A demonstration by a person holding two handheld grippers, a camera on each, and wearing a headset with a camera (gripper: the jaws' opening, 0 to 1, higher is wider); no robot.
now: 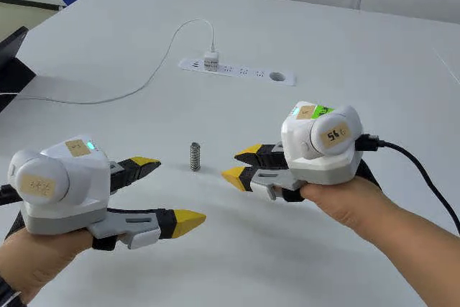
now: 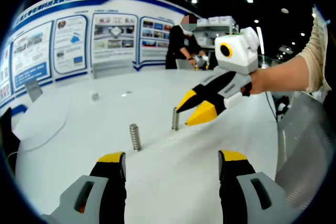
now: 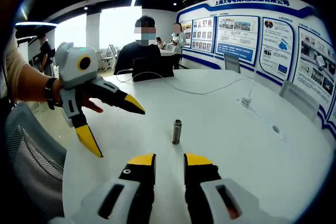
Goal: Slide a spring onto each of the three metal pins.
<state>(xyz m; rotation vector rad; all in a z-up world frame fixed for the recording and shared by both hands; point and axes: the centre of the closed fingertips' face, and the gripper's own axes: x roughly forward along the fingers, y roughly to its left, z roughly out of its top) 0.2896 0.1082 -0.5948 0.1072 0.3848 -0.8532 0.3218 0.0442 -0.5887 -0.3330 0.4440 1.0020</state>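
Note:
A small metal spring (image 1: 195, 156) stands upright on the white table (image 1: 316, 249), between the two grippers. The left gripper view shows two upright springs, one nearer (image 2: 135, 137) and one farther (image 2: 175, 118), the farther one just beside the right gripper's tips. The right gripper view shows one spring (image 3: 177, 131) ahead of its jaws. My left gripper (image 1: 169, 192) is wide open and empty, left of the spring. My right gripper (image 1: 241, 164) is right of it, jaws a little apart, holding nothing. Bare pins cannot be made out.
A white power strip (image 1: 237, 71) with a plugged charger and a cable (image 1: 144, 88) lies farther back on the table. A dark object (image 1: 11, 55) sits at the left edge. People (image 3: 143, 51) stand beyond the table's far side.

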